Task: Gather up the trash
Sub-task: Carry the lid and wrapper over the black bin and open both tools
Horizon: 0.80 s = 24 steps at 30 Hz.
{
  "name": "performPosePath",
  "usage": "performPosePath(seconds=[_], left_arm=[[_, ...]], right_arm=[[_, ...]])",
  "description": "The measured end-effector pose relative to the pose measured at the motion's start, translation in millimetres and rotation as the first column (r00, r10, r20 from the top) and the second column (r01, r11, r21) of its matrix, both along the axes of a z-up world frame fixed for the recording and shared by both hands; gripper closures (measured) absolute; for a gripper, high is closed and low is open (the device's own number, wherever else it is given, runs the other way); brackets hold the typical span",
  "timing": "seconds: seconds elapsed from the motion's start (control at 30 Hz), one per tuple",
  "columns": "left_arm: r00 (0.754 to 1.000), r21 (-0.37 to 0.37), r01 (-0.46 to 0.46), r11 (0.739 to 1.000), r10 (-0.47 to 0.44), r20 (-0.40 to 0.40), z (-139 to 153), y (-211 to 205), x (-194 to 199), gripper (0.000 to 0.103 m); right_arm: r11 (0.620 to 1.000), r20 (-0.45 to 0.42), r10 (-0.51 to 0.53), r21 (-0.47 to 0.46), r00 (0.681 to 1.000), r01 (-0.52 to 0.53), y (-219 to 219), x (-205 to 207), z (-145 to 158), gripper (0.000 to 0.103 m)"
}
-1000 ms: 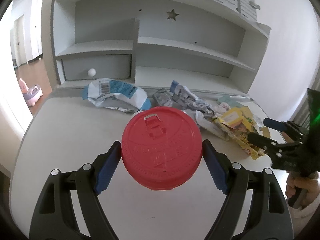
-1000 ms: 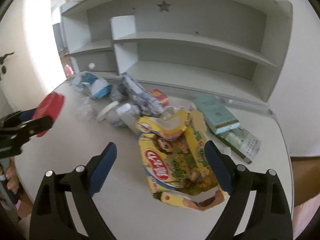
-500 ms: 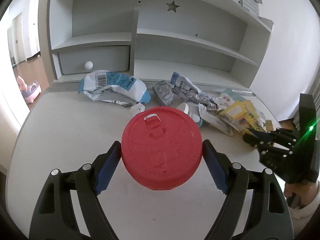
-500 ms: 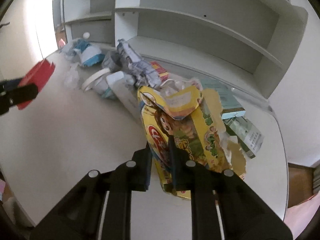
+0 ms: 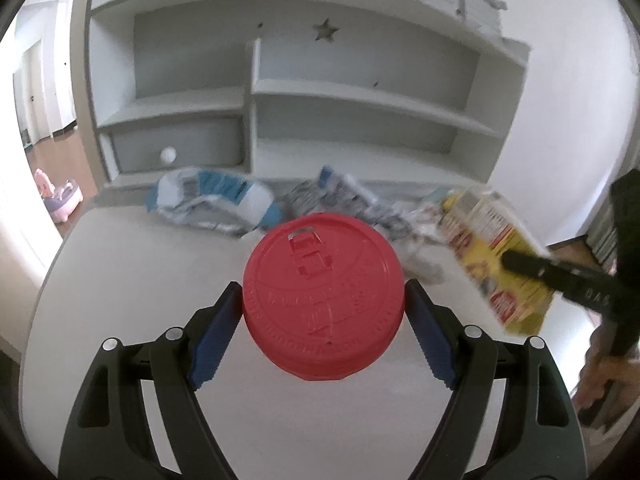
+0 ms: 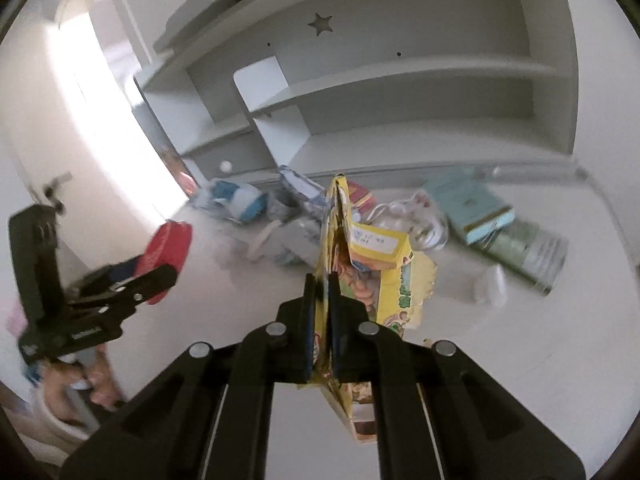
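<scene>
My left gripper (image 5: 323, 308) is shut on a red plastic cup lid (image 5: 322, 296) and holds it above the white desk (image 5: 140, 280). It also shows at the left of the right wrist view (image 6: 160, 268) with the lid (image 6: 166, 252). My right gripper (image 6: 321, 300) is shut on a flattened yellow snack box (image 6: 384, 272), lifted off the desk and tilted. The box also shows in the left wrist view (image 5: 500, 256), with the right gripper (image 5: 520, 262) on it.
Crumpled trash lies along the back of the desk: a blue-and-white wrapper (image 5: 212, 200), silver wrappers (image 5: 344, 196), a clear bag (image 6: 416, 220), a teal box (image 6: 468, 204) and a green packet (image 6: 528, 248). A grey shelf unit (image 5: 360, 120) stands behind.
My right gripper, shut on the yellow box, has lifted it off the desk and tilted it on edge. My left gripper keeps the red lid and has drawn back a little.
</scene>
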<state>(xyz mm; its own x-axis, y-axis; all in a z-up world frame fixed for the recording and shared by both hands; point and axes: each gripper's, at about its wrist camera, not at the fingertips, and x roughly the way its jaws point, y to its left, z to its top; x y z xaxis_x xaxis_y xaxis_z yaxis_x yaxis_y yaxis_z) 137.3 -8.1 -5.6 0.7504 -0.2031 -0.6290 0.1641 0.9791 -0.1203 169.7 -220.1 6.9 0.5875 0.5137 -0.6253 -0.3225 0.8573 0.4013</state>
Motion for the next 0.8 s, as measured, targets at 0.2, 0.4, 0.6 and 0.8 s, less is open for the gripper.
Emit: performPosePath(seconds=[0.2,0.4,0.6,0.8], left_arm=[[0.965,-0.007,0.256,0.967,-0.255,0.062,30,-101,-15,0.024],[0.769,-0.01,0.637,0.77,-0.635,0.074,37,-261,-82,0.024],[0.57,-0.028,0.819,0.573,-0.819,-0.073,-29,-386,-149,0.024],[0.563,0.21,0.826,0.523,-0.783,-0.262,-166,-468,-181,0.024]], right_arm=[[0.973,0.128,-0.141,0.199,0.982,0.114,-84,-51,68,0.096],[0.857,0.156,-0.504,0.217,0.85,0.468,-225,-163,98,0.096],[0.664,-0.048,-0.728,0.198,0.684,0.721,-340,-234,27,0.096],[0.582,-0.326,-0.751,0.083,0.574,0.809,-396,-252,-102,0.096]])
